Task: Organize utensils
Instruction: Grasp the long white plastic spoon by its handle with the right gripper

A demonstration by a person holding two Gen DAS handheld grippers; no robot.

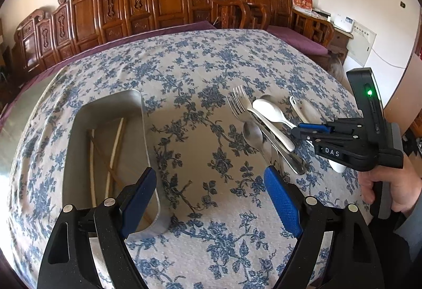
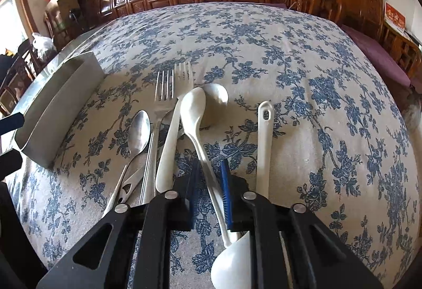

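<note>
My R gripper (image 2: 209, 191) jaws nearly shut around white spoon (image 2: 195, 115) handle, which runs lengthwise between them. L gripper (image 1: 211, 199) wide open, empty, nearer metal tray (image 1: 143, 131) by table's left edge.

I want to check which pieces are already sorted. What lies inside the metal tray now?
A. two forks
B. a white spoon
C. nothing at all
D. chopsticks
D: in the left wrist view, thin chopsticks lie crossed inside the metal tray, while the forks and the white spoons lie outside it on the tablecloth.
</note>
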